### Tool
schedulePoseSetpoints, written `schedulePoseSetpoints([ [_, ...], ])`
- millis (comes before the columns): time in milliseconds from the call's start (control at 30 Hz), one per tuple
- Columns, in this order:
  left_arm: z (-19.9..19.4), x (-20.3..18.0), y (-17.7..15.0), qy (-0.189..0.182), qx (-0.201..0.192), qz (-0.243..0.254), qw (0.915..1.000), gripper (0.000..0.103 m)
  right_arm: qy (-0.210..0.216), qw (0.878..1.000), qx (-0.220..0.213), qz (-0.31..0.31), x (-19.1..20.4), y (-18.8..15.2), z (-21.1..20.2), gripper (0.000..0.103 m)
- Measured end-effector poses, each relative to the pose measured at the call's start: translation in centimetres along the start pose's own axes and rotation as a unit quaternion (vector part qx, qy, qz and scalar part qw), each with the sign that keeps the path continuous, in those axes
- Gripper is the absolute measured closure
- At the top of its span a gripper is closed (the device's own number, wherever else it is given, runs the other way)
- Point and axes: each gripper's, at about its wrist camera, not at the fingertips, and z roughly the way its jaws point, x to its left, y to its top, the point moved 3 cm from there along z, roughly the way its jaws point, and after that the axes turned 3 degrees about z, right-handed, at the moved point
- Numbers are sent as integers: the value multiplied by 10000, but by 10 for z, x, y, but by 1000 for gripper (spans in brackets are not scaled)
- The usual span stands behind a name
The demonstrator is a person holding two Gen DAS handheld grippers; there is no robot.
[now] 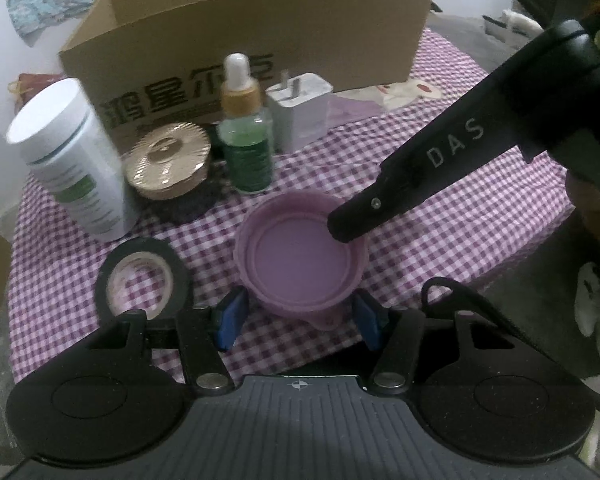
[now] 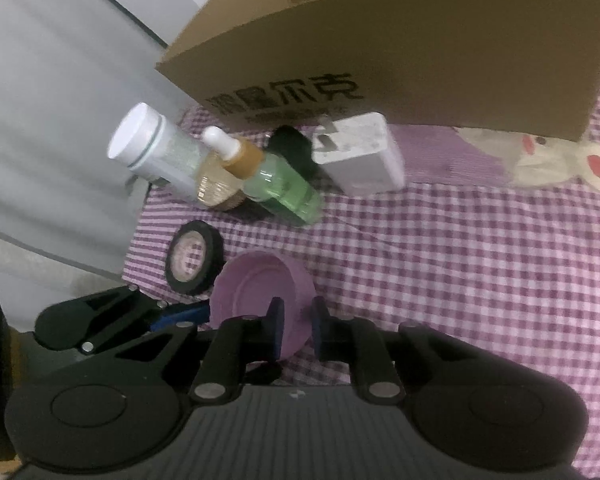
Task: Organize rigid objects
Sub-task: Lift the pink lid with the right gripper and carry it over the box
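Pinching the purple bowl's (image 2: pixel 260 292) rim, the right hand-held gripper (image 2: pixel 296 326) is clenched.
The bowl sits on the checked cloth (image 2: pixel 440 260) beside the tape (image 2: pixel 194 256); the left hand-held gripper (image 1: pixel 298 320), seemingly released, straddles it.

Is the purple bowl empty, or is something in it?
Empty. The left wrist view looks straight into the purple bowl and shows only its bare floor; the right gripper pinches its rim.

matt cardboard box (image 1: pixel 260 36), checked cloth (image 1: pixel 440 248)
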Motion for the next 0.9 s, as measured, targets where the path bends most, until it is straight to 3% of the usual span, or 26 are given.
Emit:
schedulePoseSetpoints([
  [200, 12, -12, 13, 15, -24, 176, 9998, 46, -235, 9997, 83, -82, -7, 0, -3, 86],
  [467, 28, -9, 27, 8, 9, 233, 9997, 35, -252, 9995, 109, -178, -7, 9, 4, 85],
  [900, 19, -8, 25, 68, -69, 274, 9996, 35, -154, 9997, -86, -154, -8, 4, -9, 87],
])
